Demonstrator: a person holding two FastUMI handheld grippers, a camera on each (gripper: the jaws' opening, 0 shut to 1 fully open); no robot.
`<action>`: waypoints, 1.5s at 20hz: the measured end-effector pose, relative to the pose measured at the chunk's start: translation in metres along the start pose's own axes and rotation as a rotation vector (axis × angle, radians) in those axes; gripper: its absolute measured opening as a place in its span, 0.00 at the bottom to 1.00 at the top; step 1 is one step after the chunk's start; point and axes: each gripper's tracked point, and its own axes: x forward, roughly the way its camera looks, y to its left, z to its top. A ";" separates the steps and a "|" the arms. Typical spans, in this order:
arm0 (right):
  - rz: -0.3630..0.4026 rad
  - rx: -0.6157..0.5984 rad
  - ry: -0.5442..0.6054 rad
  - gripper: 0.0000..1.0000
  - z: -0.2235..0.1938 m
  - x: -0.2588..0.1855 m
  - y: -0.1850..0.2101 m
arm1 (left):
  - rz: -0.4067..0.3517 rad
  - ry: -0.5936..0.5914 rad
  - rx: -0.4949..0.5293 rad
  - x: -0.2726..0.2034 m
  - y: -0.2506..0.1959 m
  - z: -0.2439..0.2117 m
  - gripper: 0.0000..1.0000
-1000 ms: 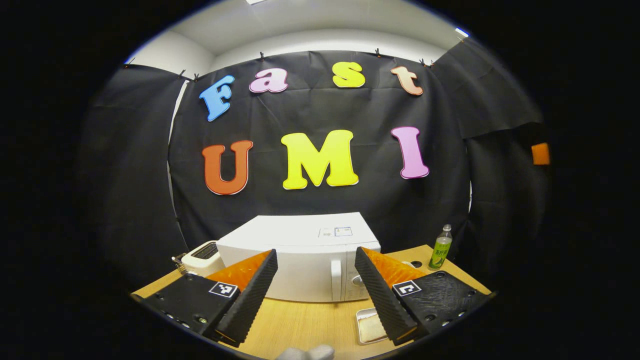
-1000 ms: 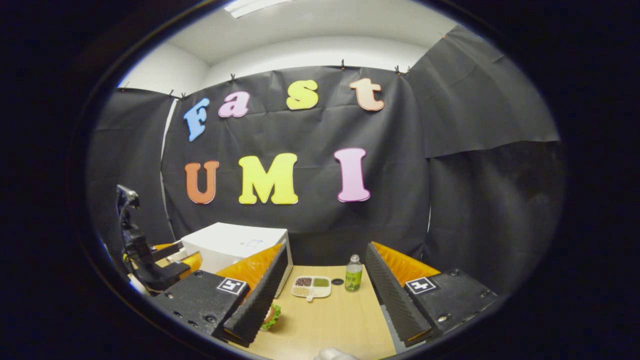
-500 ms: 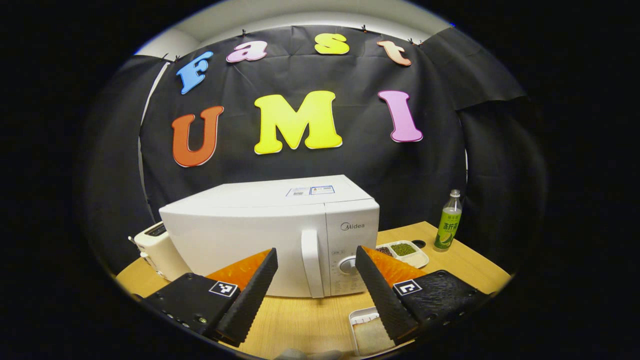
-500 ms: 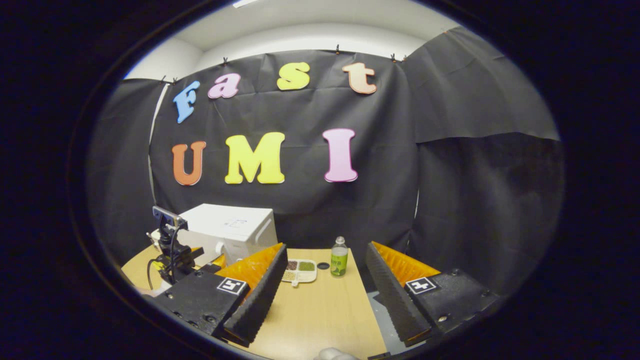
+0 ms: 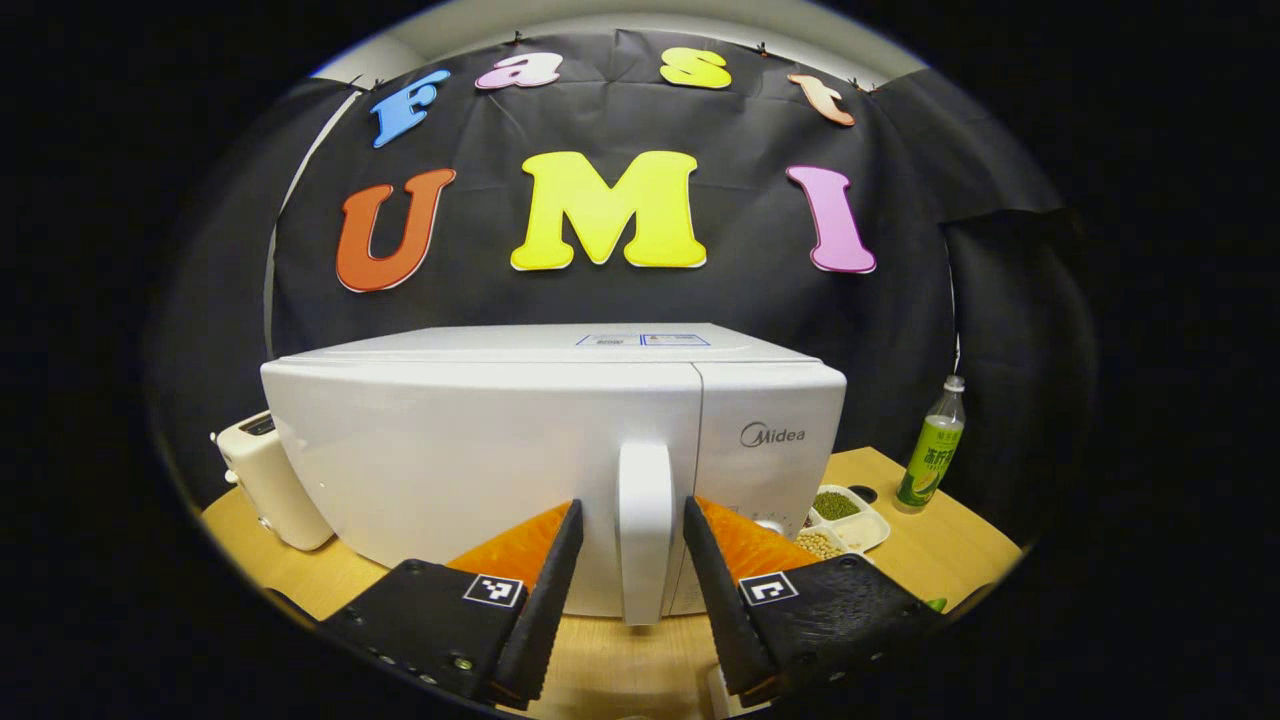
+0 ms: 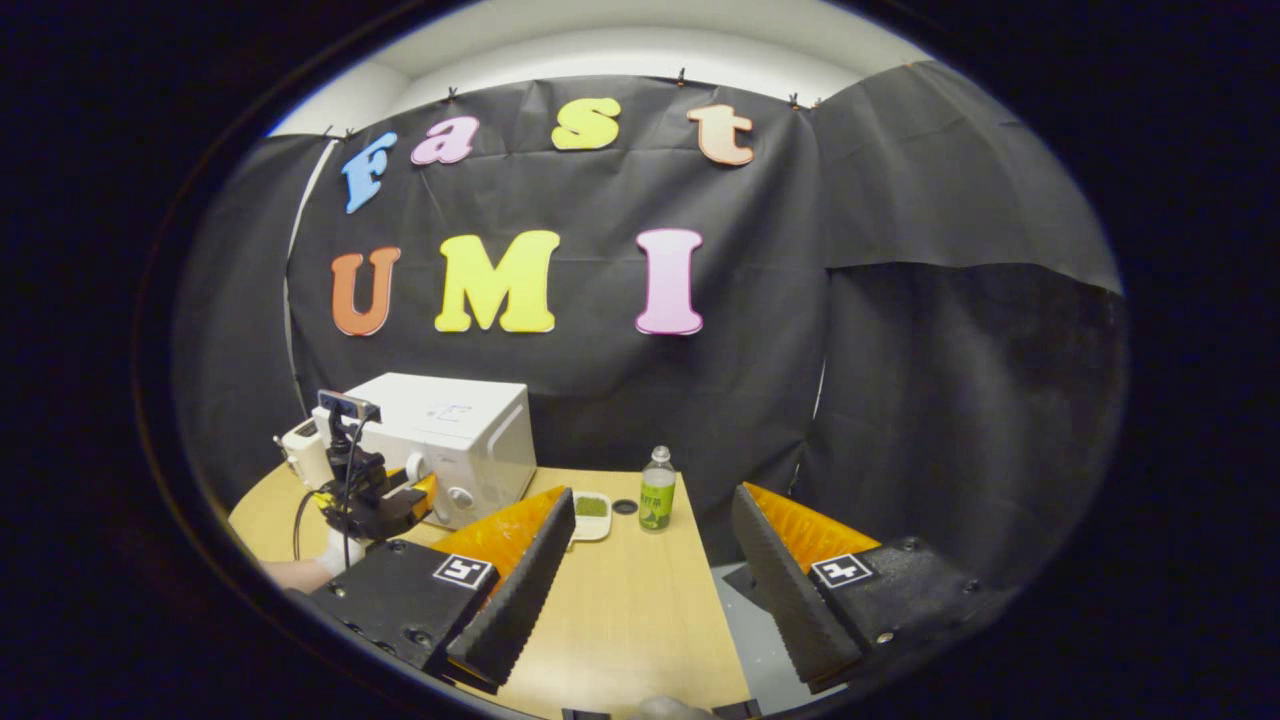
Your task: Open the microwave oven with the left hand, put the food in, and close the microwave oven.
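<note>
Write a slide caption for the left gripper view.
Open left gripper straddles the closed white microwave's door handle.

White microwave (image 5: pixel 480 450), green bottle (image 5: pixel 930 460), tan wood table (image 6: pixel 640 610)

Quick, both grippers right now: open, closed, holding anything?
Left hand-held gripper: open, fingers straddling the microwave handle, not clamped.
Right hand-held gripper: open, holding nothing, above the table.

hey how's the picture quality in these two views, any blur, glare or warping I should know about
Left gripper view: sharp, evenly lit; fisheye bows the microwave front outward, soft sheen on its handle. Right gripper view: also sharp; the booth wall curves at the edges, the table is evenly lit without glare.
</note>
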 end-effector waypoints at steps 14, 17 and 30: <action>-0.008 -0.008 -0.034 0.93 0.014 -0.017 0.010 | -0.060 0.041 -0.052 -0.002 -0.007 -0.003 0.04; -0.019 -0.013 -0.056 0.93 0.018 -0.027 0.007 | -0.079 0.057 -0.055 -0.006 -0.006 -0.005 0.04; 0.153 -0.021 -0.020 0.93 -0.007 -0.053 0.065 | -0.037 0.076 -0.013 -0.152 0.056 -0.038 0.07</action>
